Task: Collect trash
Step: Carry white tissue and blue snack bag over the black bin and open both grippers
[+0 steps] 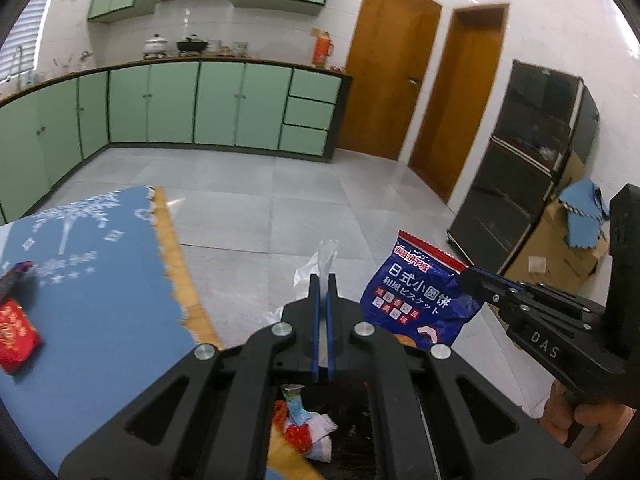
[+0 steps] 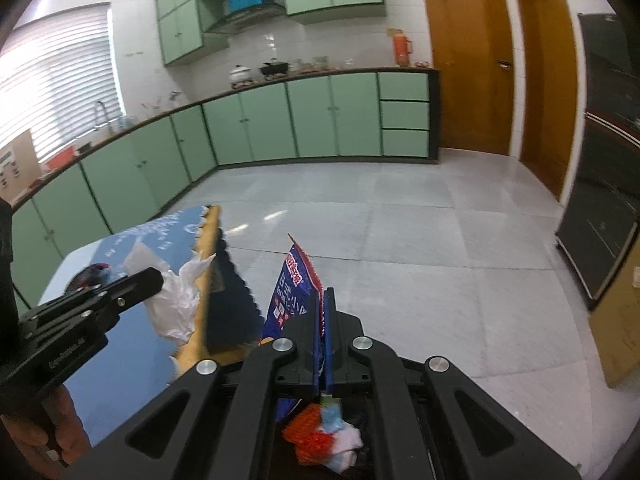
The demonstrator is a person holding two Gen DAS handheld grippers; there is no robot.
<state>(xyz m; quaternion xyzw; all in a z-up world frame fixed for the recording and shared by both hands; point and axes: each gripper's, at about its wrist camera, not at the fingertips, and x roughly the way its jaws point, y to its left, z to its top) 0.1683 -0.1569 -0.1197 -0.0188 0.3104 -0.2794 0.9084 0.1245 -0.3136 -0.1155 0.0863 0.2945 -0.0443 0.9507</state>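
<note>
Left gripper (image 1: 323,280) fingers pinch a white tissue (image 1: 320,258); right gripper (image 2: 323,294) fingers clamp the blue biscuit bag (image 2: 294,284), both past the desk (image 1: 100,280) edge. Red packet (image 1: 16,330) remains on the desk; bin below.

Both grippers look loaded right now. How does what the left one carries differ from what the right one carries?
The left gripper is shut on a white crumpled tissue; the right gripper is shut on a blue biscuit packet.
The tissue is plain and limp; the packet is glossy, printed with white characters and red-edged.
The tissue bunches up; the packet stays a flat sheet.
Both are pinched at one edge and off the table.
</note>
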